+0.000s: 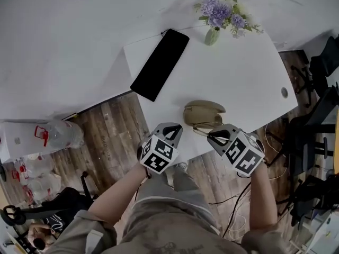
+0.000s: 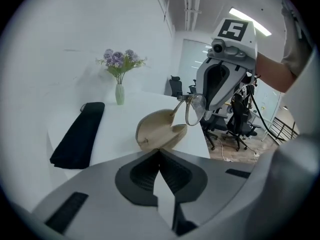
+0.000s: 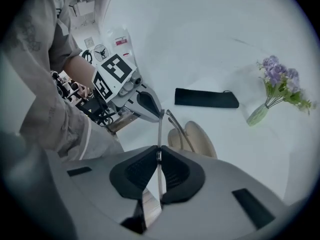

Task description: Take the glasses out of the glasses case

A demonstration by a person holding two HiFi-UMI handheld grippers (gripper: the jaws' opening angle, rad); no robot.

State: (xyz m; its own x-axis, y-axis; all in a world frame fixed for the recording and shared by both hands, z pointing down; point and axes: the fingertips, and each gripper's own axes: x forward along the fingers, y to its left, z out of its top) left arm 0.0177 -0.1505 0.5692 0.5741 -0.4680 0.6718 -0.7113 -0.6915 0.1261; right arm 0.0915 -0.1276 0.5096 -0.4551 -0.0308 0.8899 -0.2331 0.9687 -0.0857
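A beige glasses case (image 1: pixel 204 111) lies open near the front edge of the white table (image 1: pixel 238 73). My right gripper (image 1: pixel 213 135) is shut on the glasses (image 1: pixel 203 127) and holds them just above the case. In the right gripper view a lens rim (image 3: pixel 159 129) stands edge-on between the pads and the temples reach toward the case (image 3: pixel 202 140). My left gripper (image 1: pixel 176 127) hovers just left of the case, jaws shut with nothing in them. From the left gripper view the glasses (image 2: pixel 194 109) hang under the right gripper (image 2: pixel 220 84), over the case (image 2: pixel 157 129).
A long black pouch (image 1: pixel 160 63) lies on the table's left part. A small vase of purple flowers (image 1: pixel 220 15) stands at the far edge. Office chairs (image 1: pixel 323 67) are to the right. Water bottles (image 1: pixel 47 136) sit on the wooden floor at the left.
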